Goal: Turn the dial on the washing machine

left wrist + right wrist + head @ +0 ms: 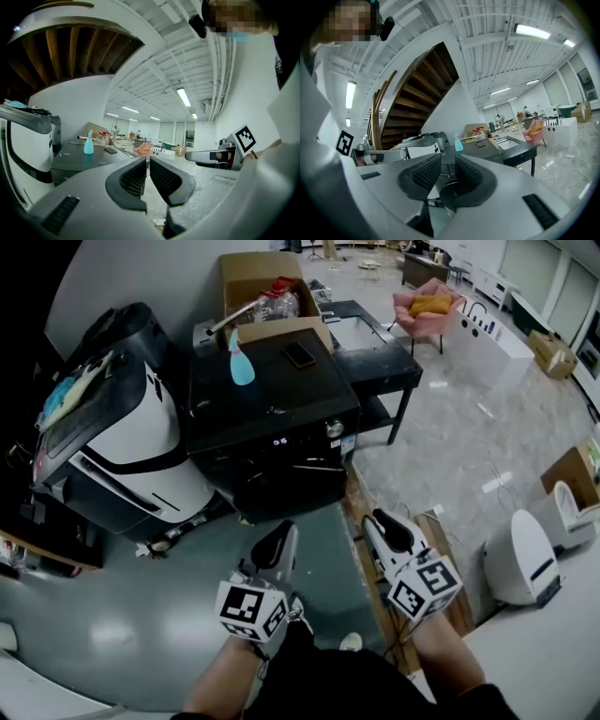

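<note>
The black washing machine (272, 413) stands ahead of me in the head view, with a small silver dial (334, 428) at the right of its front panel beside a lit display. Both grippers hang level over the floor, short of the machine's front. My left gripper (278, 542) is shut with nothing between its pads (136, 177). My right gripper (386, 524) is open by a narrow gap with nothing in it, and stands below and to the right of the dial. The machine's top (480, 149) shows beyond the right gripper's pads (425, 174).
A blue spray bottle (240, 367) and a dark phone (300, 354) lie on the washer's top. A white and black appliance (122, 446) stands to its left, a cardboard box (267, 287) behind it, a black table (380, 357) to its right. A white unit (520, 559) stands at right.
</note>
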Available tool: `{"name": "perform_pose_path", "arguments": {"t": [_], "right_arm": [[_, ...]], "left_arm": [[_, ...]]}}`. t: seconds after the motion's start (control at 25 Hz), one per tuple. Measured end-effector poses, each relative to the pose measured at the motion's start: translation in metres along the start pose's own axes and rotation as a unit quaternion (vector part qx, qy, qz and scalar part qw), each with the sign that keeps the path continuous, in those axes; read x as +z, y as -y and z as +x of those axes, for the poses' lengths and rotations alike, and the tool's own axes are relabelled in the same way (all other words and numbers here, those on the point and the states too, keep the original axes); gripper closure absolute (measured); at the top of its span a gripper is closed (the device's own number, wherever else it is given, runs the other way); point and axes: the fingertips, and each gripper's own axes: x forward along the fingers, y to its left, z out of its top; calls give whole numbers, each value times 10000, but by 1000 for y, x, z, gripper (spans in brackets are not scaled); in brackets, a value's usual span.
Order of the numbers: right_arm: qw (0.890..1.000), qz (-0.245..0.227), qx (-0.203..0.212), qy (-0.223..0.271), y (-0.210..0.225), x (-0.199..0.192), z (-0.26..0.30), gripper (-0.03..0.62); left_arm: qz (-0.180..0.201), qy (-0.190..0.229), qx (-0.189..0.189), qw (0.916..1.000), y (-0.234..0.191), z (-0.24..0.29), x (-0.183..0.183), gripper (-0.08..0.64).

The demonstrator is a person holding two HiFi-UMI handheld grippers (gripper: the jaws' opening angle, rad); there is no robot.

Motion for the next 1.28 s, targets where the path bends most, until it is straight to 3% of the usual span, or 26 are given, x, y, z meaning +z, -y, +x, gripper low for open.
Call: {"name": "perform_pose_path", "arguments": {"t": [0.64, 0.92, 1.28], "right_arm": [[9989, -195, -374, -182, -18, -13, 153, 374], [9974, -520, -455, -216, -37, -18, 196, 316], [9937, -947, -498, -339, -51, -19, 218, 298]], "left_arm": [[-115, -312, -364, 9988, -148, 45, -12, 333], [-88, -340, -507, 9981, -187, 45, -15, 294], [-106, -288, -598, 9977, -209, 44, -16, 279]]}}
